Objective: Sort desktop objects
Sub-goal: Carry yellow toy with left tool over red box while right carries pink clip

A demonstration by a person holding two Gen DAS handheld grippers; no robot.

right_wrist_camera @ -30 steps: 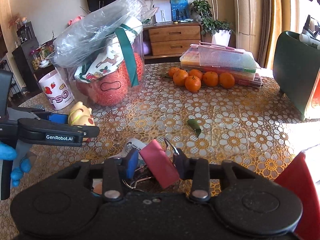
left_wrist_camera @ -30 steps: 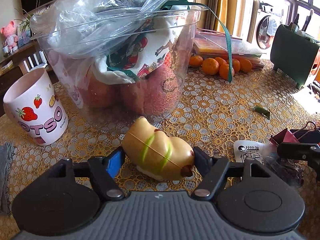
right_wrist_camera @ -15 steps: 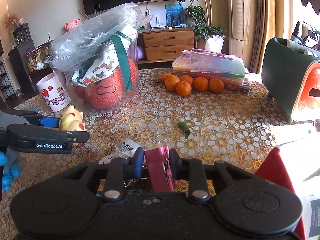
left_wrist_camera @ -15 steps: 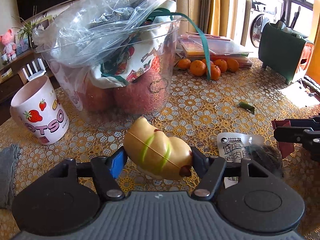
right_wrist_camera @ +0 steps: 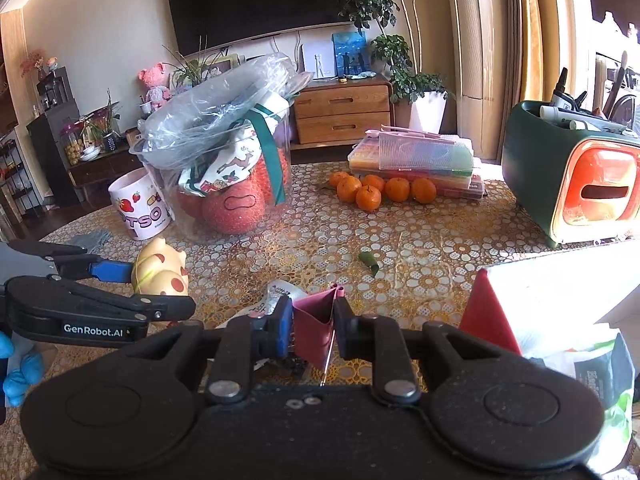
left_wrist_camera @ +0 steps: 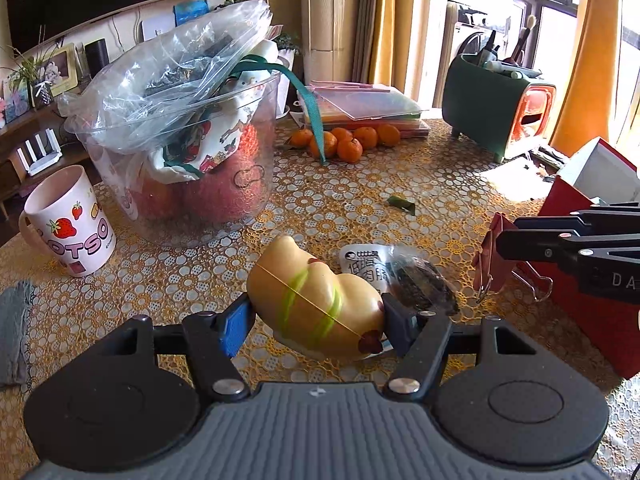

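My left gripper point(left_wrist_camera: 316, 320) is shut on a yellow squishy toy point(left_wrist_camera: 316, 304) with green stripes and red spots, lifted off the table. In the right wrist view the same toy point(right_wrist_camera: 160, 272) hangs at the left between the left gripper's fingers point(right_wrist_camera: 108, 270). My right gripper point(right_wrist_camera: 314, 324) is shut on a dark red binder clip point(right_wrist_camera: 314, 328), raised above the lace tablecloth. From the left wrist view that clip point(left_wrist_camera: 490, 264) shows at the right, with its wire handles hanging down. A snack packet point(left_wrist_camera: 384, 276) lies on the table between the two grippers.
A clear tub point(left_wrist_camera: 184, 168) stuffed with bags and red balls stands at the back left beside a strawberry mug point(left_wrist_camera: 68, 224). Oranges point(right_wrist_camera: 380, 190) and stacked plastic cases point(right_wrist_camera: 416, 160) lie farther back. A green-and-orange holder point(right_wrist_camera: 576, 176) and a red box point(left_wrist_camera: 580, 248) stand at the right.
Both grippers rose and drew back from the tub, the left carrying the toy. The right gripper's jaws closed onto the binder clip and lifted it off the table.
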